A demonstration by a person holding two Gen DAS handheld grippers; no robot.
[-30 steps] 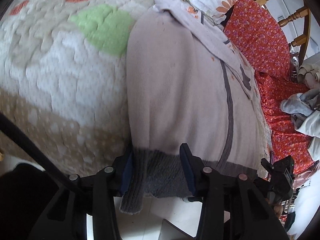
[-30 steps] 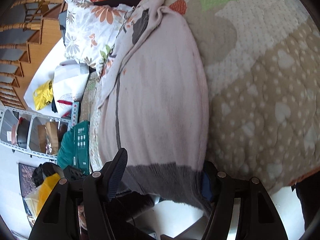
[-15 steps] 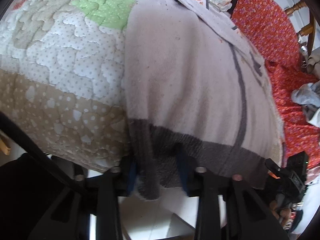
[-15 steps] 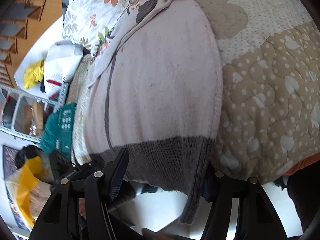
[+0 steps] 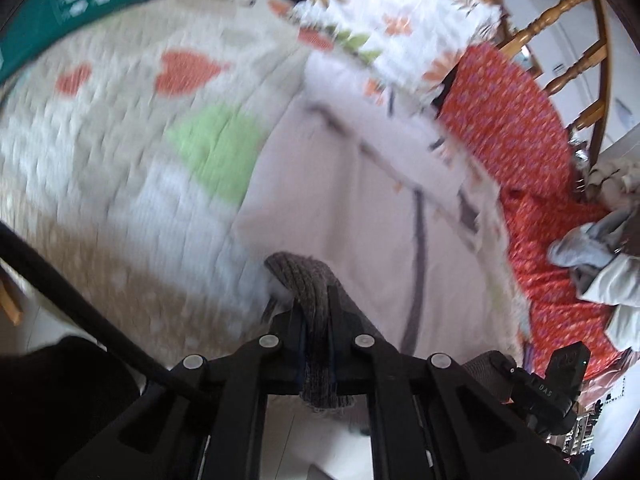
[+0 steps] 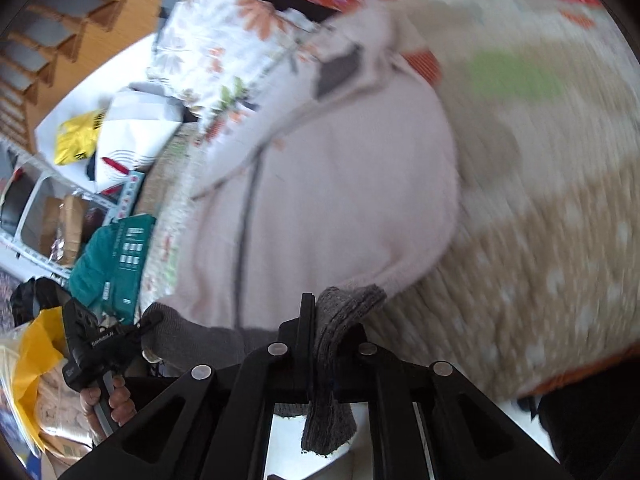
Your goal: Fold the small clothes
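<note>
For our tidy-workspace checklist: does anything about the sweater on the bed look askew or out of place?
Nothing odd on the sweater body; both views are blurred. Its grey hem is bunched where the left gripper and right gripper pinch it, expected for folding.

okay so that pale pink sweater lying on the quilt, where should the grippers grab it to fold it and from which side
Grip the grey ribbed hem, one corner per gripper, coming in from the bed's near edge. The pink sweater lies flat with that band hanging nearest, and it is thick enough to pinch. That is how it is held now: the left gripper and right gripper are each shut on a hem corner.
</note>
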